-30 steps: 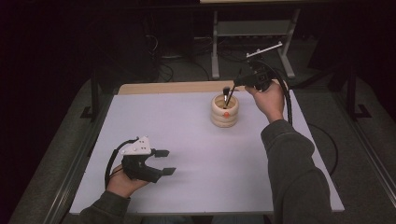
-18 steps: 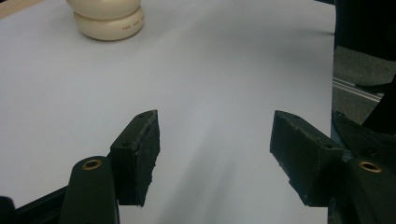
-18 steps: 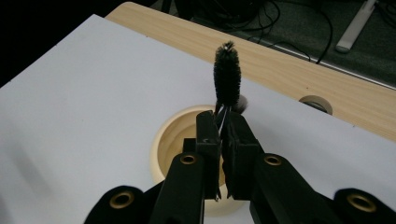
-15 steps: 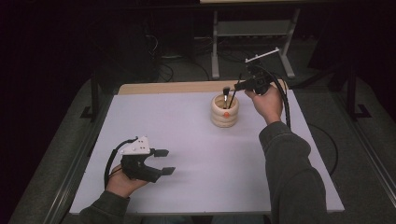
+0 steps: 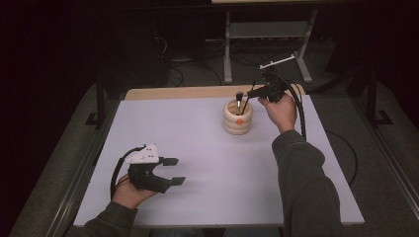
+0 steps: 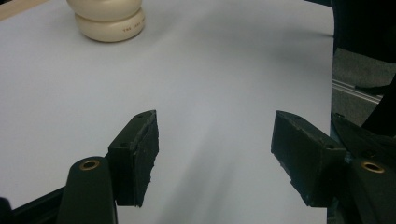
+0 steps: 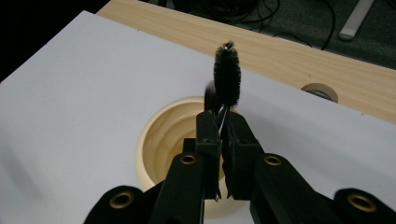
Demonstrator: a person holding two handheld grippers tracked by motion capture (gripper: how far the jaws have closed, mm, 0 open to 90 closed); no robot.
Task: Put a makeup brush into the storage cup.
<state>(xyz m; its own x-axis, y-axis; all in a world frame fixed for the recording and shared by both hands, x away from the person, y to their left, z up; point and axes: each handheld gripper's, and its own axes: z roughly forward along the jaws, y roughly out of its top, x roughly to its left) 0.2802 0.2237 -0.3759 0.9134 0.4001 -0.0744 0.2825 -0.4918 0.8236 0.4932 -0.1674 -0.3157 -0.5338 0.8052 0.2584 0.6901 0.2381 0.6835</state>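
The white table (image 5: 197, 163) is bright, and the room around it is very dark. Soft shadows lie under the jaws. The close jaws look blurry, and the pictures are a bit grainy.

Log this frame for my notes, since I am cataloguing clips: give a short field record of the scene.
surface: white table top
holder: cream ribbed cup, upright, toward the far edge
right tool: shut on a black bristle brush, above the cup's mouth
cup contents: another dark-tipped brush stands inside
left tool: open, holding nothing, near the front left of the table
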